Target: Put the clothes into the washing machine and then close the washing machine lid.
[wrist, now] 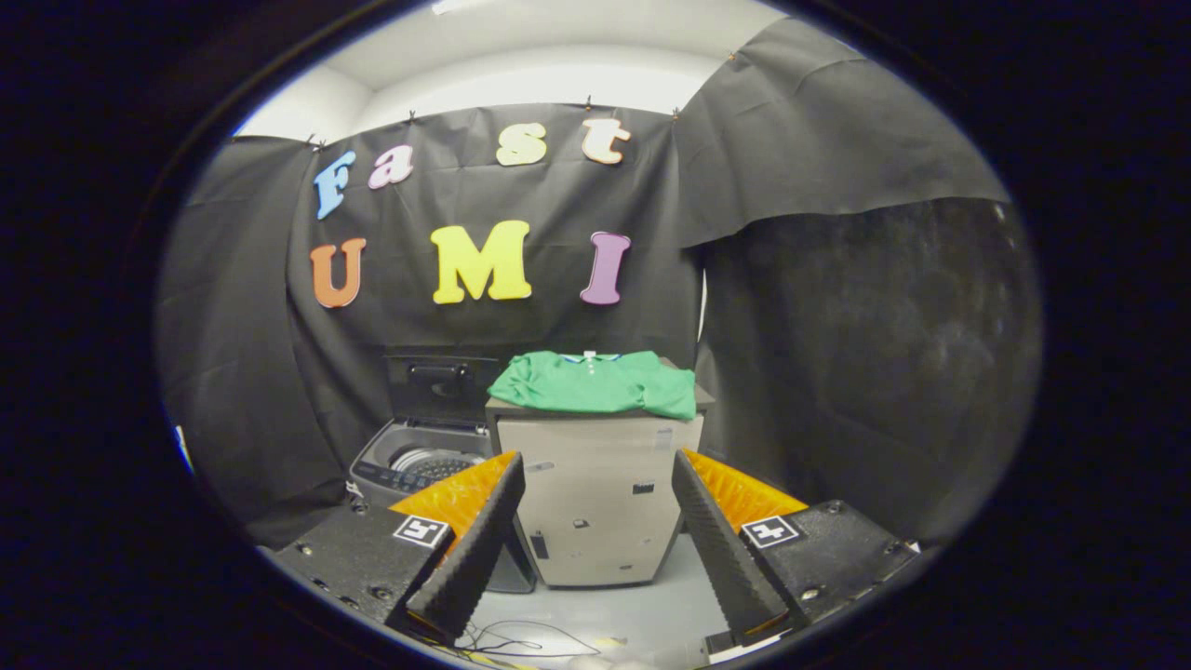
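Fingers (484, 549) up front, spread wide apart with nothing between them, and the gripper (595, 540) is level and pointed straight ahead at the booth. Each finger carries a ribbed inner pad, and both sit on flat plates with a small square marker on top. No contact with anything at this point.

Framed in the gap between the fingers, well beyond their tips, stands a pale cabinet (595, 502) on the floor (605, 614). Lying on its dark top is the shirt (595, 383), green, loosely folded, collar toward the back wall, one side drooping a little over the cabinet's right front edge. Plenty of air between gripper and shirt.

Over to the left, just beside the cabinet and partly hidden behind the left finger, sits the washer (419, 461). Its lid (442, 381) is up, standing upright against the black cloth wall, and the drum is visible through the open top. A control strip runs along the washer's near edge.

Down low, a thin cable (521, 642) loops across the floor just ahead of the fingers. Black cloth hangs all around, draped heavier on the right side.
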